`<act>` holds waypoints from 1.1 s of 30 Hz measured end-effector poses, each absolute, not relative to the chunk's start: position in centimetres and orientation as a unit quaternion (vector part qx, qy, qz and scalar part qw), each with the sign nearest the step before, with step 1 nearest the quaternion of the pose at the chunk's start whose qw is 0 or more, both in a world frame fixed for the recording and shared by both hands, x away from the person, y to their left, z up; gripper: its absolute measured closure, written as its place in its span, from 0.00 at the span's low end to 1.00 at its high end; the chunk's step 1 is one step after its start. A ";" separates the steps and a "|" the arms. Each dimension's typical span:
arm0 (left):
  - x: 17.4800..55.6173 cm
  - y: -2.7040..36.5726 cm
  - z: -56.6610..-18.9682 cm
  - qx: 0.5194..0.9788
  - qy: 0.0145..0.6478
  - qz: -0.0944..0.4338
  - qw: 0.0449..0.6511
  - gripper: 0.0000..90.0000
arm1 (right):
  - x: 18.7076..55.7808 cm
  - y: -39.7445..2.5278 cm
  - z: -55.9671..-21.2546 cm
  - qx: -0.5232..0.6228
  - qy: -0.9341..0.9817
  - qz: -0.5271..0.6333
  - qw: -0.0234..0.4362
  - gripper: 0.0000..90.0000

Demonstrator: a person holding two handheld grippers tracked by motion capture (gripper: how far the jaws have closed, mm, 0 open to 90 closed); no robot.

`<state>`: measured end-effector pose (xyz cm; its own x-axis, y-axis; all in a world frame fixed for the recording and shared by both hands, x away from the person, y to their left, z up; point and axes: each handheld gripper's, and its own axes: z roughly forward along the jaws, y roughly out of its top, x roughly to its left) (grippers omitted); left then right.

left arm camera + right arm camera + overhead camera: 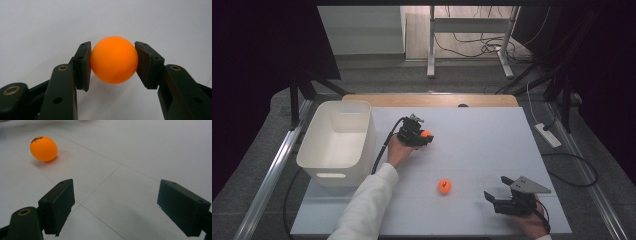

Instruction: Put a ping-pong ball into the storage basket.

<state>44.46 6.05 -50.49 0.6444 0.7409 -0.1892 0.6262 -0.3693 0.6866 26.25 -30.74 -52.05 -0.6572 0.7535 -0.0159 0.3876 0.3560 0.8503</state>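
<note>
The left gripper [113, 65] is clamped on an orange ball [114, 59] — one pad against each side of it — just above the white table [482, 145], with a white bin [337, 142] close behind the hand. The right gripper [116, 205] is spread wide, grasping nothing — a second ball [43, 148] lies on the table ahead of its jaws, off toward the left one and well apart from it.

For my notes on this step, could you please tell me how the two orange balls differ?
The held ball sits clamped between the left gripper's jaws, beside the white bin; the loose ball lies free on the table, ahead of the open right gripper. The loose ball shows dark print; the held ball shows none. Both are orange and round.
</note>
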 end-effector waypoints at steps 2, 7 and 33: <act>44.3 6.3 -50.5 0.821 0.418 0.074 0.381 0.56 | 26.3 -30.7 -52.1 0.358 0.797 0.440 0.207 0.16; 44.1 6.7 -50.4 0.818 0.419 0.072 0.386 0.56 | 26.3 -30.7 -52.0 0.358 0.797 0.439 0.208 0.16; 41.1 7.7 -48.4 0.810 0.396 0.073 0.426 0.56 | 26.4 -30.7 -51.9 0.362 0.791 0.443 0.214 0.16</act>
<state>41.10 7.67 -48.39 0.6750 0.7044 -0.2196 0.5800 -0.3227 0.7479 26.36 -30.68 -51.91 -0.6454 0.7637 -0.0178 0.3835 0.3440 0.8571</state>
